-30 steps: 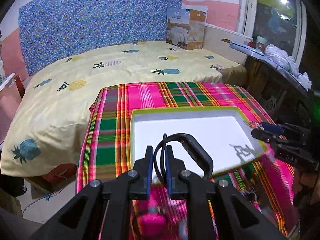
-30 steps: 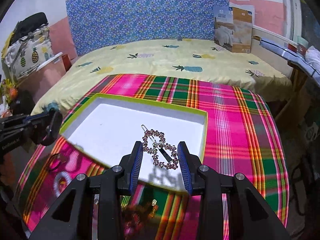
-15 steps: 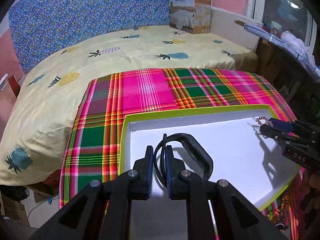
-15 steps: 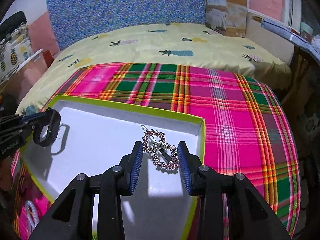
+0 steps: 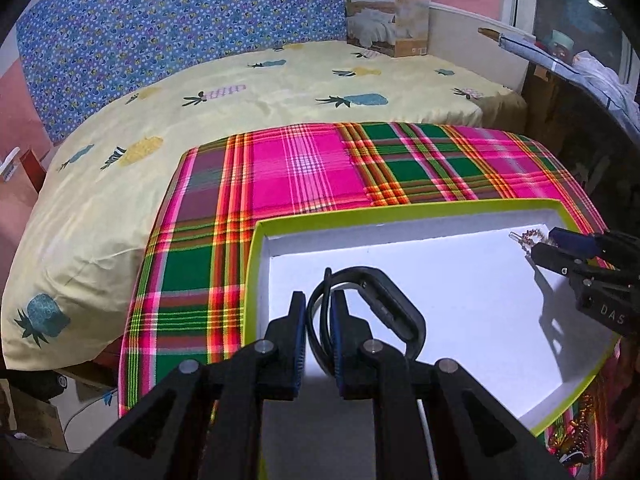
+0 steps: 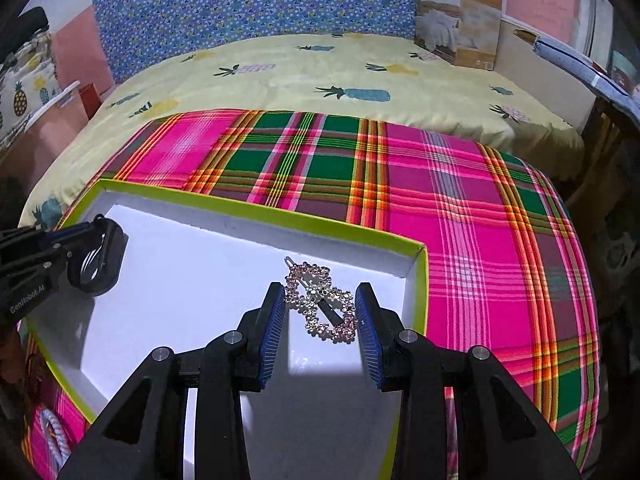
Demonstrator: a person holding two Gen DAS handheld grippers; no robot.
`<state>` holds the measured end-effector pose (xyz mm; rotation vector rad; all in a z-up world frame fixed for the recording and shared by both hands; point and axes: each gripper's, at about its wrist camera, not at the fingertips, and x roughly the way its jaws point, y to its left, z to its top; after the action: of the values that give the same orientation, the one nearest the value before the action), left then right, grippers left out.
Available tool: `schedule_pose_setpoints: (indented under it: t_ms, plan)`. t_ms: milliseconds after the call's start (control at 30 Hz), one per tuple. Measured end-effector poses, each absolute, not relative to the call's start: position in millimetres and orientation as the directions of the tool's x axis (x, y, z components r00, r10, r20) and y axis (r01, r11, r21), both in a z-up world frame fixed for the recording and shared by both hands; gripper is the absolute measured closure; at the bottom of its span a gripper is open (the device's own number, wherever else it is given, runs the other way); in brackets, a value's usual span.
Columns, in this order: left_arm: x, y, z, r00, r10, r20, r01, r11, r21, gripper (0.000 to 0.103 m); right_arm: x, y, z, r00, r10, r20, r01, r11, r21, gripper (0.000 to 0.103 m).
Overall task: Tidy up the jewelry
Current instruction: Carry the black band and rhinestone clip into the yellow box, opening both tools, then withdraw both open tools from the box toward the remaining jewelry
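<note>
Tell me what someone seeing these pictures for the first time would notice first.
Probably the bright pink and green plaid cloth and the white box with a lime rim on it. Over the box's right side, the right gripper holds a sparkly rhinestone hair clip. Over its left side, the left gripper pinches a black band.

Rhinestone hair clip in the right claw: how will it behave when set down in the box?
The rhinestone hair clip looks rigid, thin and light. Being flat, it will likely lie still, not roll. Held between the right claw pads, its stones may snag or chip.
</note>
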<state>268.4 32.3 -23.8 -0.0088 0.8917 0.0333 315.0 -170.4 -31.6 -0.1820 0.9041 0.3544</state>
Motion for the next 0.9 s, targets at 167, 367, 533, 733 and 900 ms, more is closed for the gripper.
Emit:
schedule_pose_setpoints:
  t_ms: [167, 367, 533, 733, 900]
  plan:
    - [258.2, 34.1, -10.5, 0.658, 0.015, -0.753, -0.033, 0.999, -0.009, 0.076, 305.1, -172.0, -20.9, 0.581, 0.235, -0.779, -0.376, 0.927, -0.001, 0.064]
    - [234.4, 34.7, 5.7, 0.682, -0.004, -0.732, -0.027, 0.999, -0.03, 0.075, 276.7, -178.4, -1.0, 0.609, 0.258, -0.75, -0.377, 0.926, 0.013, 0.064]
    - [203.3, 33.1, 18.0, 0.7, -0.015, -0.714, -0.023, 0.999, -0.044, 0.075, 236.6, -185.3, 14.1, 0.636, 0.277, -0.72, -0.381, 0.925, 0.02, 0.064]
    - [156.9, 25.1, 31.8, 0.727, -0.027, -0.686, -0.008, 0.999, -0.047, 0.076, 185.8, -188.5, 27.2, 0.651, 0.295, -0.699, -0.395, 0.919, 0.02, 0.064]
    - [120.4, 17.9, 37.0, 0.738, -0.048, -0.673, 0.011, 0.998, -0.059, 0.075, 147.2, -189.4, 33.5, 0.656, 0.312, -0.688, -0.4, 0.916, 0.034, 0.064]
